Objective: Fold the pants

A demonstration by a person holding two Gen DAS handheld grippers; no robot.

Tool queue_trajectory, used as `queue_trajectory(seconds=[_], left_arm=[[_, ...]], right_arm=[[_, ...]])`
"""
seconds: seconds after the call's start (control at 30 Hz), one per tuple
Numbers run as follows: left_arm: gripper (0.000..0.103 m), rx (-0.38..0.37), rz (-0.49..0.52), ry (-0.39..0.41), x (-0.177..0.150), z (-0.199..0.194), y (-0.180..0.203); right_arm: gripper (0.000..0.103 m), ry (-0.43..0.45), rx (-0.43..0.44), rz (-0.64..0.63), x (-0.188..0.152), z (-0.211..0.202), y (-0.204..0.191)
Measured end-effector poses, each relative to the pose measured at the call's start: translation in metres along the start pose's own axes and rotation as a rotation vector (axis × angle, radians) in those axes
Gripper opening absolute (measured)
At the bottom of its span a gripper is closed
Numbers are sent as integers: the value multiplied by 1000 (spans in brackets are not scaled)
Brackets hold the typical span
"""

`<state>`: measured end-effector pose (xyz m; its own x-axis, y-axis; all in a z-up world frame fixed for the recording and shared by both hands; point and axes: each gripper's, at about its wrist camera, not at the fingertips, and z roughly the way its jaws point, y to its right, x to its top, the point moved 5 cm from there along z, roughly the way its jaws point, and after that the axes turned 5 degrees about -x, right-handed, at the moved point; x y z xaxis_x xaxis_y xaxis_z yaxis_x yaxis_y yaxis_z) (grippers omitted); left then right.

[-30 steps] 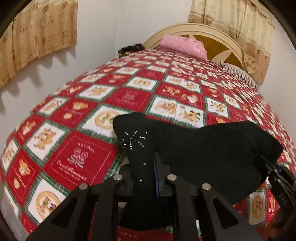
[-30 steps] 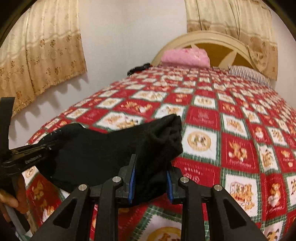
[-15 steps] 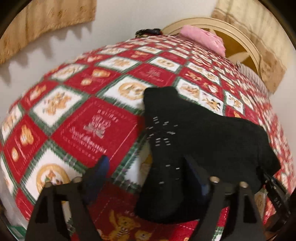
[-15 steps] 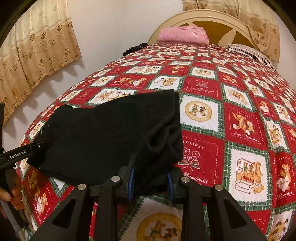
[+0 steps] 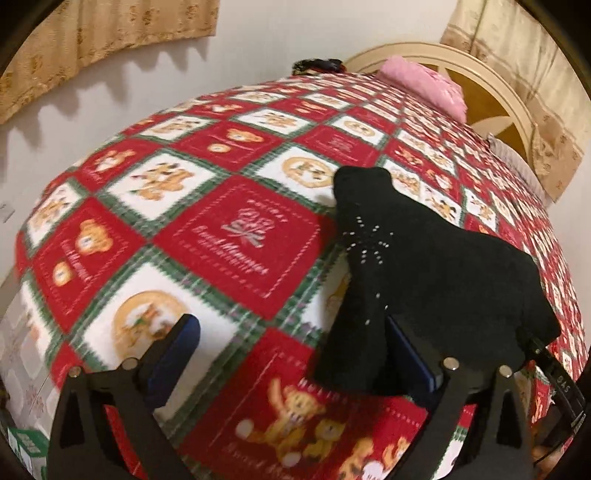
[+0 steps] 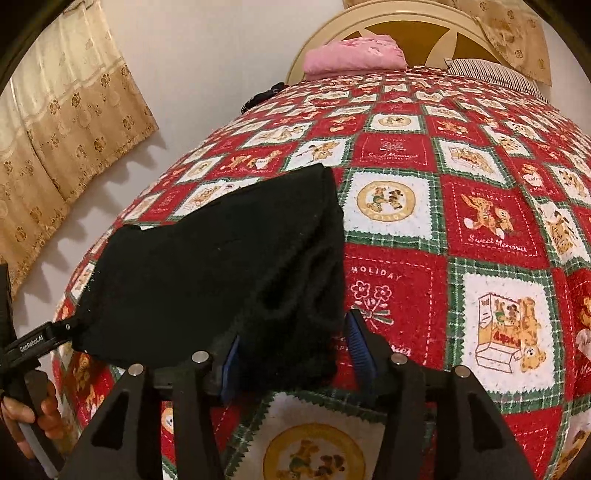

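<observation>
Black pants (image 5: pixel 424 280) folded on near bed (image 5: pixel 229 236). Left claw (image 5: pixel 291 354) just opened wide, released. Right claw (image 6: pixel 291 343) just opening, apparently released; cloth between pads.

Black pants (image 6: pixel 221 273) lying folded on the red quilt (image 6: pixel 461 229), right gripper (image 6: pixel 293 345) just loosened around their near edge.

we get warm, fairly dim indoor light, yellowish cast. the curtain (image 5: pixel 110 33) hem throws soft scalloped shadows down the wall (image 5: pixel 258 48), so light comes from above. strong fisheye bend bulges the bedspread (image 6: pixel 480 229), with black vignette in the corners. left wrist view has motion blur, worst low on the left; right wrist view sharper. the pants (image 6: pixel 221 273) read as flat black, no detail. no glare.
</observation>
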<state>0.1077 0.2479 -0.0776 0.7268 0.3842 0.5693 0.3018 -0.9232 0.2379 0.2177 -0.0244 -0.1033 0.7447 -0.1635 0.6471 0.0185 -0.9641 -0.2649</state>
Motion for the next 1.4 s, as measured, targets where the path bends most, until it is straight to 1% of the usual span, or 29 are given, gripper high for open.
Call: queue_trajectory(seconds=[0.07, 0.17, 0.2, 0.27, 0.3, 0.33, 0.37, 0.4, 0.43, 0.5, 0.57, 0.6, 0.63, 0.67, 0.73, 0.77, 0.8, 0.83, 0.87, 0.9, 1.0, 1.07, 1.1, 1.17, 1.2, 1.23, 1.27, 1.37, 1.4], left_arm=[[101, 47, 10, 15, -3, -8, -1], [101, 105, 33, 43, -7, -19, 1], [101, 131, 50, 57, -8, -23, 3], [101, 171, 87, 92, -8, -31, 10], [101, 177, 100, 113, -8, -36, 13], [101, 168, 118, 141, -6, -41, 20], [101, 134, 139, 176, -2, -47, 28], [101, 105, 151, 201, 1, -51, 35], [101, 73, 160, 227, 4, -54, 41], [101, -20, 176, 280, 11, -60, 58], [101, -131, 200, 303, 17, -54, 78], [101, -139, 205, 296, 18, -48, 83], [101, -130, 208, 283, 18, -40, 88], [101, -104, 207, 253, 19, -26, 94], [101, -77, 194, 207, 19, -6, 100], [101, -49, 178, 170, 17, 6, 102], [101, -28, 162, 133, 14, 16, 103], [101, -13, 144, 75, 10, 31, 105], [101, -2, 138, 48, 8, 38, 106], [103, 36, 146, 37, 5, 46, 108], [103, 100, 206, 70, -1, 48, 117], [103, 144, 194, 83, -3, 35, 120], [103, 160, 221, 129, -3, 23, 127], [103, 162, 306, 222, -3, 9, 144], [103, 138, 352, 241, -4, 6, 156], [103, 108, 375, 225, -4, 9, 164], [103, 98, 374, 206, -2, 13, 165], [103, 102, 274, 123, 5, 33, 152], [103, 111, 219, 94, 3, 37, 142]], right_arm=[[64, 8, 1, 42, -3, -7, 6], [65, 42, -16, 88, -9, -27, 9], [65, 69, -29, 78, -11, -35, 6], [65, 165, -80, 5, -14, -58, -7], [65, 201, -98, -31, -14, -67, -15], [65, 233, -107, -69, -14, -74, -24], [60, 249, -103, -100, -12, -79, -31], [49, 252, -93, -134, -10, -80, -41], [45, 238, -81, -160, -7, -77, -48], [43, 216, -58, -170, -2, -70, -55], [43, 166, -48, -159, 1, -53, -53], [43, 128, -42, -148, 1, -43, -50], [43, 78, -29, -124, -1, -32, -44], [43, 52, -21, -100, -3, -26, -38], [42, 50, 6, -70, -6, -24, -30], [42, 47, 8, -76, -7, -24, -29], [42, 39, 3, -88, -7, -23, -29], [42, 34, -3, -98, -7, -22, -29], [42, 28, -10, -108, -7, -21, -29], [42, 24, -14, -114, -7, -21, -30], [42, 19, -13, -117, -7, -20, -28], [42, 18, -9, -110, -7, -19, -28], [42, 19, -8, -107, -7, -20, -28], [42, 20, -8, -102, -7, -20, -28], [42, 19, -9, -100, -7, -19, -28], [42, 17, -10, -97, -7, -20, -27], [42, 15, -11, -96, -7, -20, -27], [42, 9, -12, -93, -9, -22, -25], [42, 8, -11, -92, -10, -23, -23]])
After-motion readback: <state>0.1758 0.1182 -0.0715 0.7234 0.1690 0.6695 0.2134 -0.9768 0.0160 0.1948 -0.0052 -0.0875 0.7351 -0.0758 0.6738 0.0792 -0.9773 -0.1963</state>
